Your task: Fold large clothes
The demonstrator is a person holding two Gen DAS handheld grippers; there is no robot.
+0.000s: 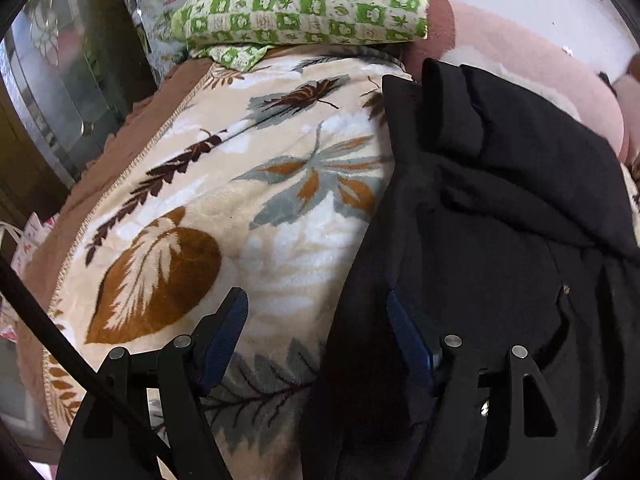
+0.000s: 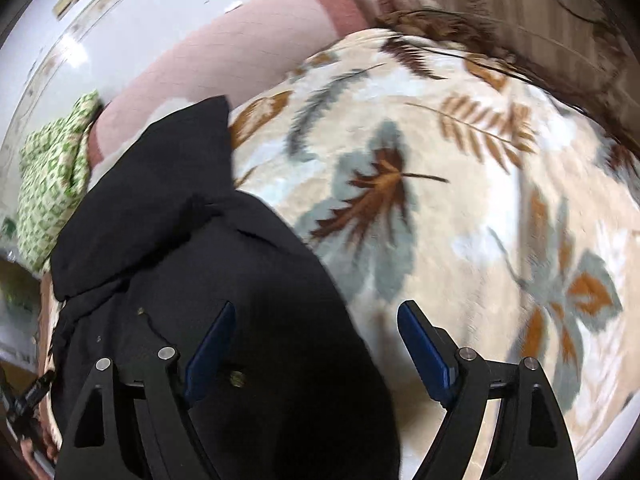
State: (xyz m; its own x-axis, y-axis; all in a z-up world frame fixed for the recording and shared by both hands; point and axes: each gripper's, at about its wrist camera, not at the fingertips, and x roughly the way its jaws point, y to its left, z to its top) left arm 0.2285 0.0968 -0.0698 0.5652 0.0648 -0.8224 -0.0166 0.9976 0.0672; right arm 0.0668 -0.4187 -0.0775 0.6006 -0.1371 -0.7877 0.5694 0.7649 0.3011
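A large black garment [image 1: 500,208] lies bunched on a cream blanket with brown and grey leaves [image 1: 248,200], its collar end toward the pillow. My left gripper [image 1: 318,320] hangs open above the garment's left edge, one blue pad over the blanket and the other over black cloth. In the right wrist view the black garment [image 2: 208,264] fills the lower left. My right gripper [image 2: 316,328] stands wide open over its right edge and the leaf blanket [image 2: 460,200]. Neither gripper holds any cloth.
A green-and-white checked pillow [image 1: 304,4] lies at the head of the bed, also seen as the pillow [image 2: 52,184]. A pink quilt [image 1: 540,80] runs along the white wall [image 2: 120,20]. A mirrored cabinet [image 1: 52,80] stands beside the bed's left edge.
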